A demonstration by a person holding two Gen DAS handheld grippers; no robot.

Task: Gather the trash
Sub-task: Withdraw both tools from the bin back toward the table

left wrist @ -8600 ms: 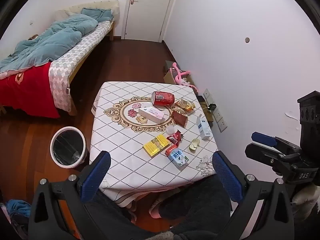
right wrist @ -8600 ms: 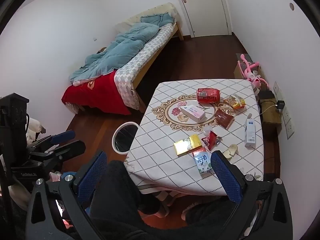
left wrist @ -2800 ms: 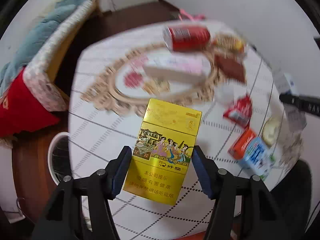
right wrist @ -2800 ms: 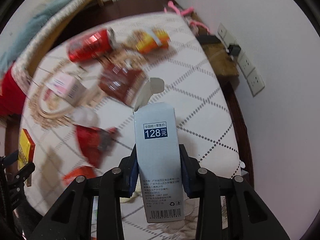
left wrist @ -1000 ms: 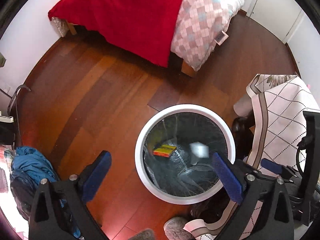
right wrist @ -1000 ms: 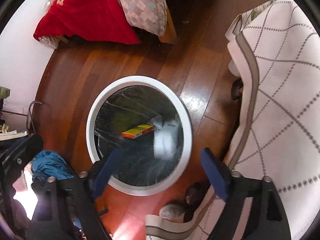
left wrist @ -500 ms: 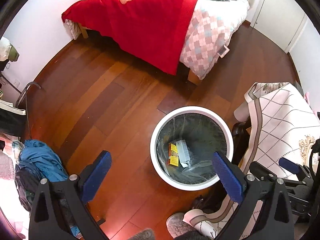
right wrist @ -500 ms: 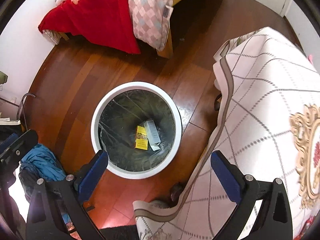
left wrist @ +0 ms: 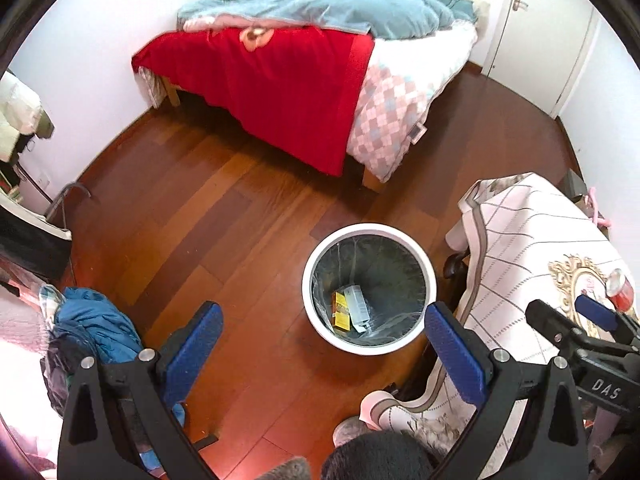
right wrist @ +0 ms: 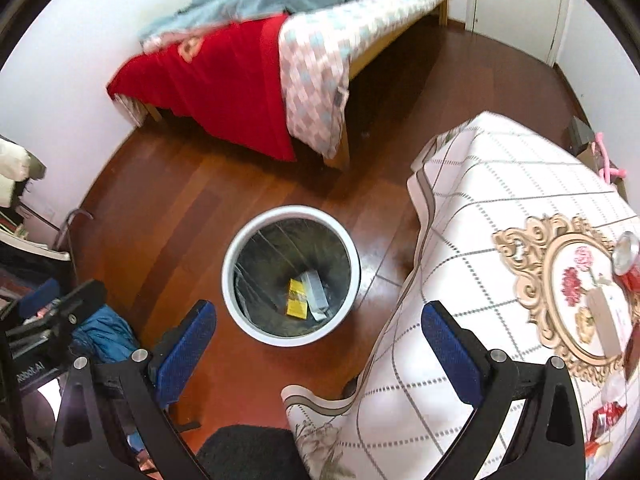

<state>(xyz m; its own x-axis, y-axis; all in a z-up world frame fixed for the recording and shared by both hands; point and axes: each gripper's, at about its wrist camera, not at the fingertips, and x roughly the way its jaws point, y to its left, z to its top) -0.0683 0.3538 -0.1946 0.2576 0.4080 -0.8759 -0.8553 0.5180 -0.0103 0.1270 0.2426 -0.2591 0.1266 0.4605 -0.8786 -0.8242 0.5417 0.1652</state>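
A white round bin with a clear liner stands on the wooden floor beside the table. A yellow cigarette box and a white carton lie at its bottom. My left gripper is open and empty, held above the floor just in front of the bin. My right gripper is open and empty, above the bin's near rim and the table edge. A red can, a pink-white box and red wrappers lie on the table.
The table with a white checked cloth is at the right. A bed with a red blanket stands behind the bin. A blue cloth heap lies on the floor at left. A door is at the far right.
Both grippers have risen and pulled back from the bin, so it looks smaller. The right view has swung toward the table, showing more of the can and box.
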